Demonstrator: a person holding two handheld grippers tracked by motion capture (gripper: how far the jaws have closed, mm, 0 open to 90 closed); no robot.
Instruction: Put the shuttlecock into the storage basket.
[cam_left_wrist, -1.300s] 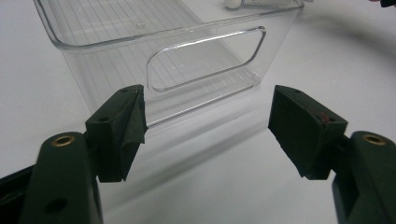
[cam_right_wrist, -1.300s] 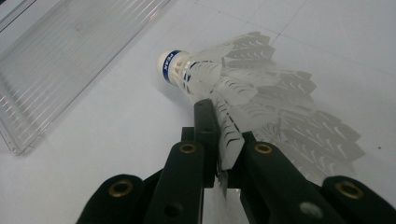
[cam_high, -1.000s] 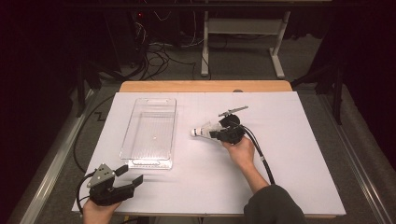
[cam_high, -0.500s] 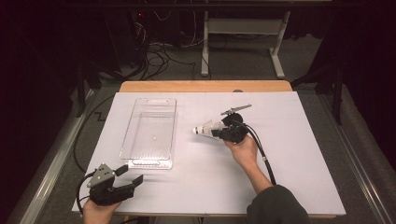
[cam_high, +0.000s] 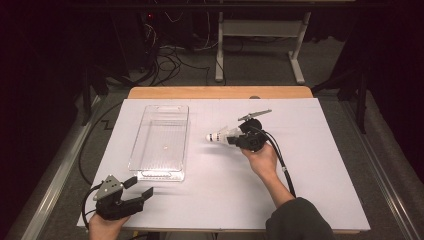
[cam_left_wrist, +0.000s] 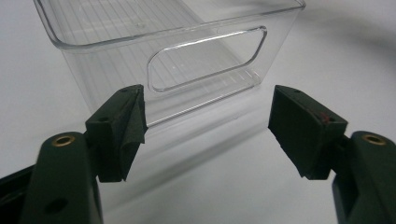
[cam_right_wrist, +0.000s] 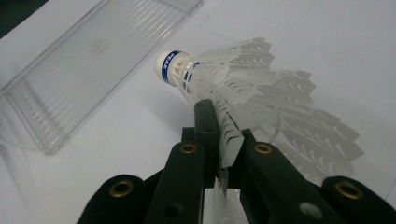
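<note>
Gripping a white feathered shuttlecock (cam_high: 220, 135) in the right claw (cam_high: 236, 136), jaws pressed together on the feather skirt, cork nose with its blue band pointing away from the hand toward the clear plastic bin (cam_high: 161, 141). Holding that shuttlecock (cam_right_wrist: 219, 86) just above the white tabletop (cam_high: 300, 165), near the middle and somewhat toward the far edge, casting a feathered shadow on the sheet to one side in the right gripper view. Pinching only a few feathers between the black jaws of the right claw (cam_right_wrist: 223, 140), the rest of the skirt fanning out free. Resting near the near-left corner of the tabletop, the left claw (cam_high: 139, 188) with jaws spread wide and nothing between them, pointing toward the near end of the bin. Facing the bin's (cam_left_wrist: 196, 60) short end wall with its cut-out handle slot in the left gripper view, the left claw (cam_left_wrist: 208, 126) staying short of it, pads not touching the plastic. Lying lengthwise on the left half of the tabletop, the bin running from near the far edge toward the near edge, well apart from the shuttlecock, with what may be a tiny speck on its floor, too small to tell.
</note>
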